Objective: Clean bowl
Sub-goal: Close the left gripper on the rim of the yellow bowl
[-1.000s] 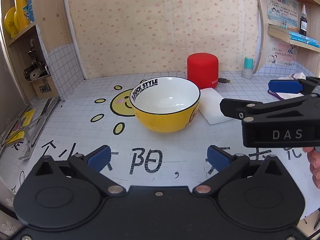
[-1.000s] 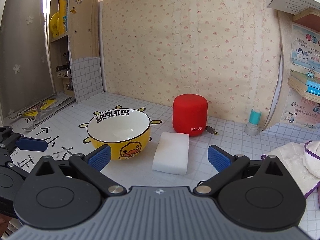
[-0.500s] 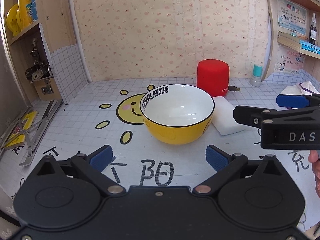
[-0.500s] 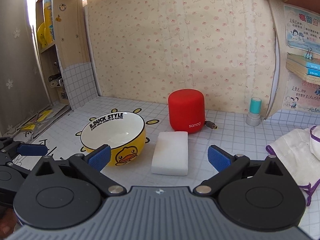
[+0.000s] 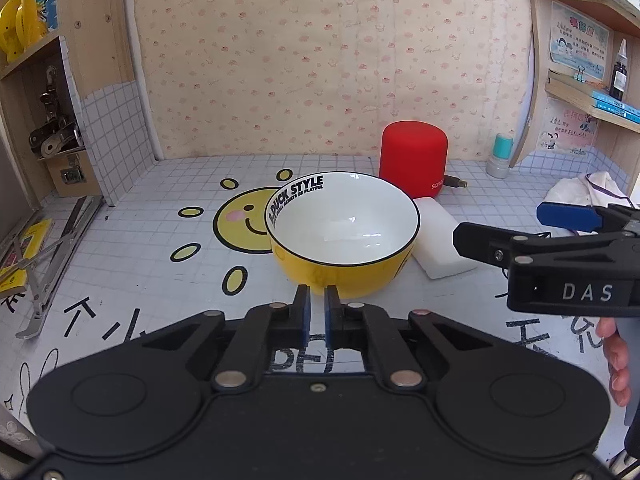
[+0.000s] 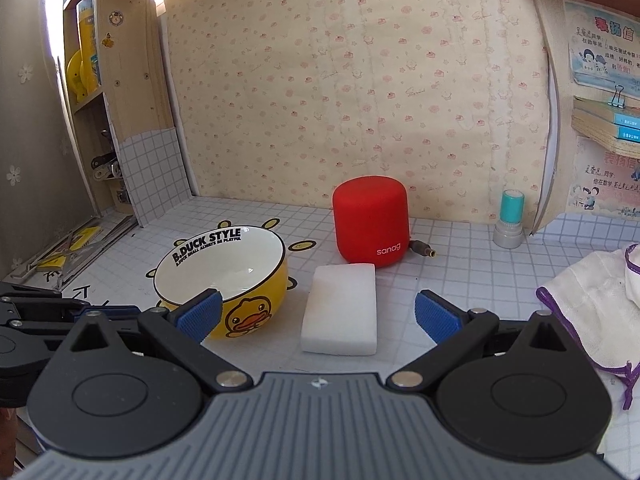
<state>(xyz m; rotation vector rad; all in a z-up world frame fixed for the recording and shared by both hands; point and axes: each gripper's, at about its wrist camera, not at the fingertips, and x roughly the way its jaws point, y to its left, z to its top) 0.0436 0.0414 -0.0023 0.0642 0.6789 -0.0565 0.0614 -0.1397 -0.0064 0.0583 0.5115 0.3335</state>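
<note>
Bowl untouched, both grippers short of it.
The left gripper [image 5: 318, 312] had its jaws pressed together on nothing just before the bowl [image 5: 342, 236]; the right gripper [image 6: 318, 314], jaws spread, faced the sponge [image 6: 342, 308] beside the bowl. Pushing in closed could have shoved the bowl away.

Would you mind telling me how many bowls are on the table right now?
1. The yellow duck bowl sits on the sun drawing, left of the white sponge and in front of the red speaker. No other shows.

On the worktop [image 6: 460, 272] the bowl [image 6: 224, 276] is set left of the sponge [image 6: 340, 308]; the speaker [image 6: 372, 220] is placed behind the sponge.
</note>
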